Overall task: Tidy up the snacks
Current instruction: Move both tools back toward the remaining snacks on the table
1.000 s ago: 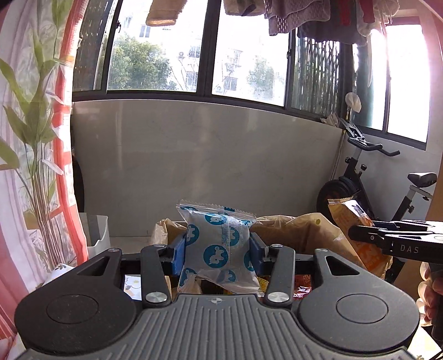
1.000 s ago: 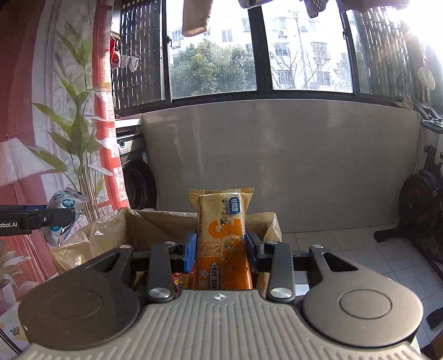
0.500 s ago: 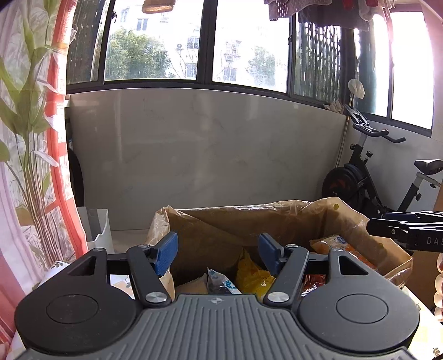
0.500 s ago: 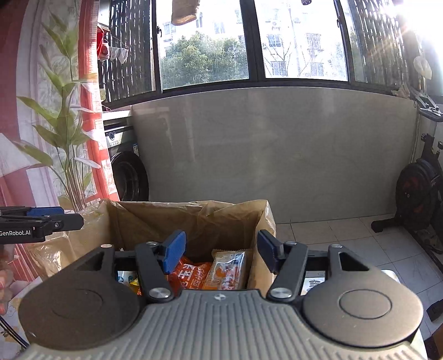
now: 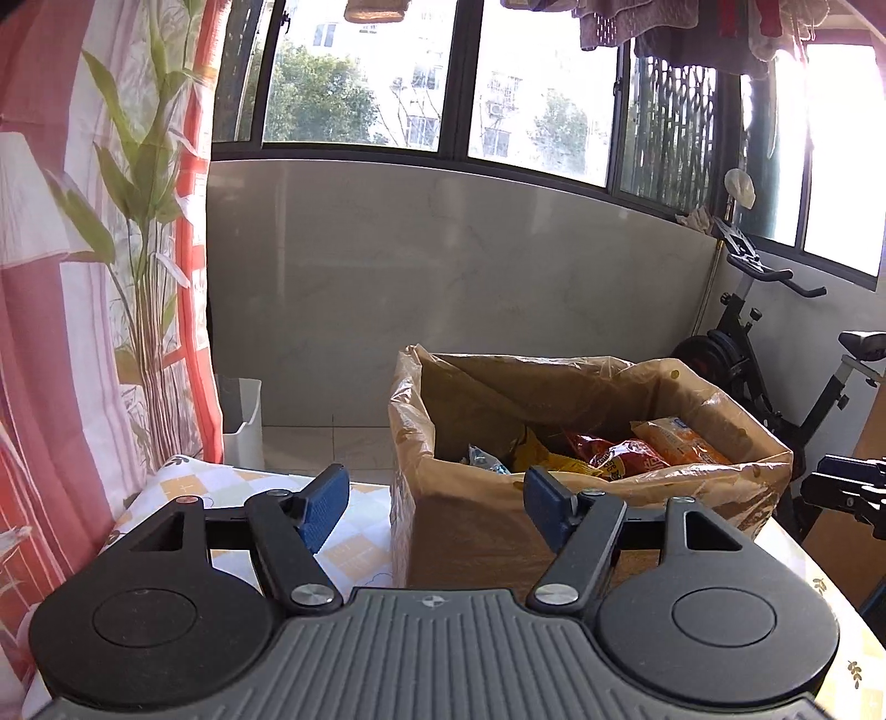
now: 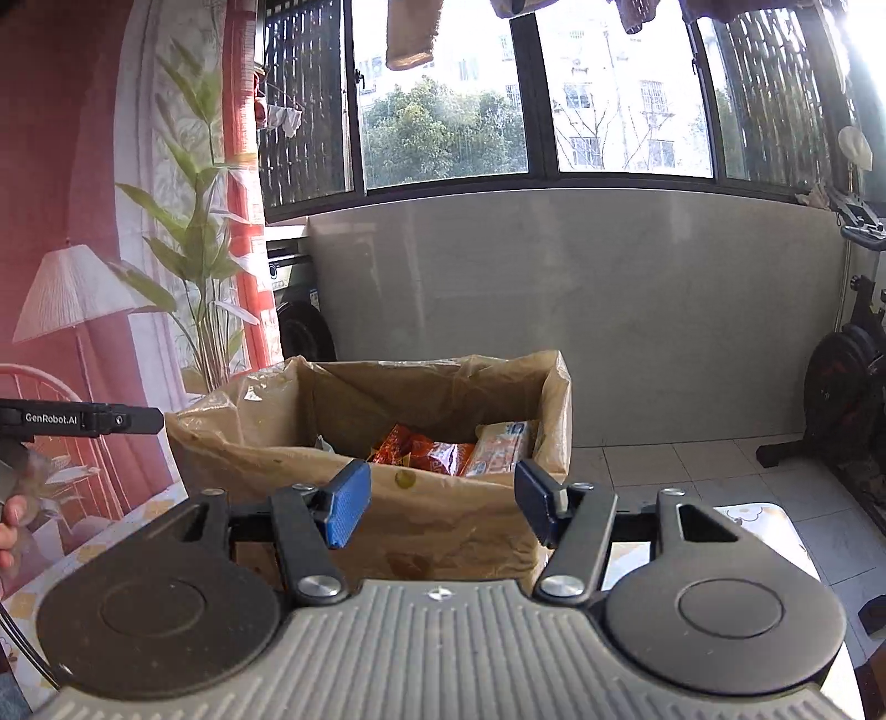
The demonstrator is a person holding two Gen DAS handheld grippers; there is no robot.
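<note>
Worktop (image 5: 354, 531), checked cloth. On it a cardboard box (image 5: 470, 531) lined with a plastic bag, snack packets inside: orange packet (image 5: 678, 443) at right, red packet (image 5: 614, 451) mid, blue-white packet (image 5: 484, 458) at left. Left hand-held gripper (image 5: 434, 507) released, jaws having just been opening, nothing between them; box just ahead and right. Right hand-held gripper (image 6: 440, 504) released, empty, box directly ahead.

A wide window (image 6: 531, 94) with dark frames runs above a pale grey wall (image 6: 637, 310); daylight glares in at its right end. Laundry (image 5: 692, 22) hangs above the window. Left of the window hangs a red-patterned curtain (image 5: 50, 310). Right of it stands an exercise bike (image 5: 775, 354) on the tiled floor (image 6: 692, 471).
</note>
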